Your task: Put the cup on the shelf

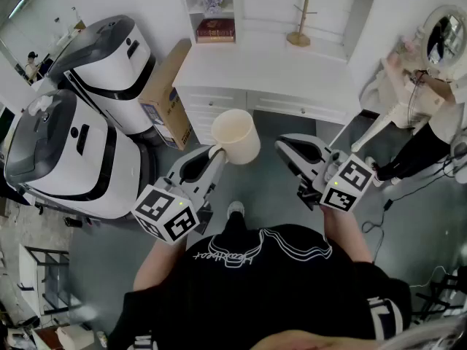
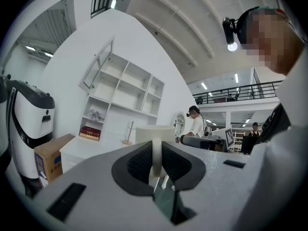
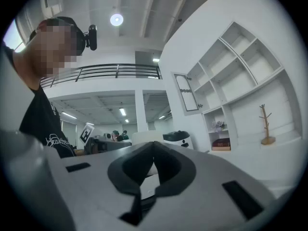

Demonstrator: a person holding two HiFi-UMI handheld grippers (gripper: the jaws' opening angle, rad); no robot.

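At left gripper (image 1: 213, 152), cream handled cup (image 1: 236, 135)

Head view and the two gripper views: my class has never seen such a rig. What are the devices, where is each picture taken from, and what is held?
No robot: a person holds a two-jaw gripper in each hand. The head view looks down from a camera on the person's head; each gripper view looks along that gripper's own jaws. The left gripper has its jaws shut on the handle of a cream cup. The right gripper is shut and empty. Ahead stands a white shelf unit holding a red book and a wooden stand.
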